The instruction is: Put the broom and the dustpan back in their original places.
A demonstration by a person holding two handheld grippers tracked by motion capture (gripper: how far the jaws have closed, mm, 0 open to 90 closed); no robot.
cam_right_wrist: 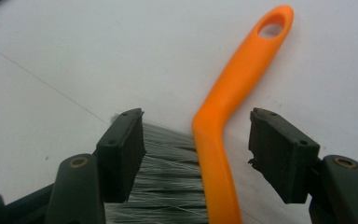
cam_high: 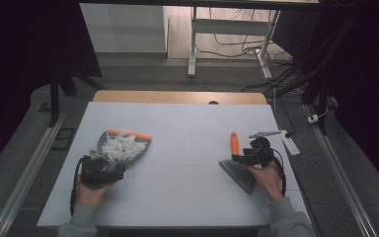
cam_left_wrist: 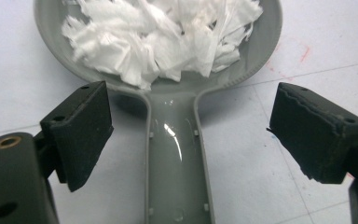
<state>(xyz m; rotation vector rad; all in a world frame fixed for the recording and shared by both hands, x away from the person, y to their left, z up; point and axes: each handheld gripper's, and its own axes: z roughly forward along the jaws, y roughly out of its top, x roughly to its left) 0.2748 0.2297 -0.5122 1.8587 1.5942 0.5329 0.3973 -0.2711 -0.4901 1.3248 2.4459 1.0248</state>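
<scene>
The table [cam_high: 177,173] is a pale, flat board with you at its near edge. Your two tools lie well apart on it, one toward each side.

On the left lies the dustpan [cam_high: 109,148], grey with an orange lip at its far edge. It is stiff plastic, likely light, and its glossy handle [cam_left_wrist: 177,163] may be slippery. Take it by the handle, squarely across the narrow sides, and keep it level.

In the pan sits the heap of shredded paper [cam_left_wrist: 168,37]: white, soft, very light, and loose. Judge that any tilt or jolt would spill it.

On the right lies the brush [cam_high: 238,165], its orange handle [cam_right_wrist: 235,93] pointing to the far side and its grey bristles [cam_right_wrist: 168,186] toward you. The handle is rigid and bent. Grip it just beyond the bend, never on the bristles, which give way.

Your left gripper [cam_left_wrist: 191,135] rests behind the pan, jaws spread wide on either side of the pan's handle and touching nothing. Your right gripper [cam_right_wrist: 196,154] straddles the brush at the bend, its jaws likewise released, with clear gaps to the handle.
</scene>
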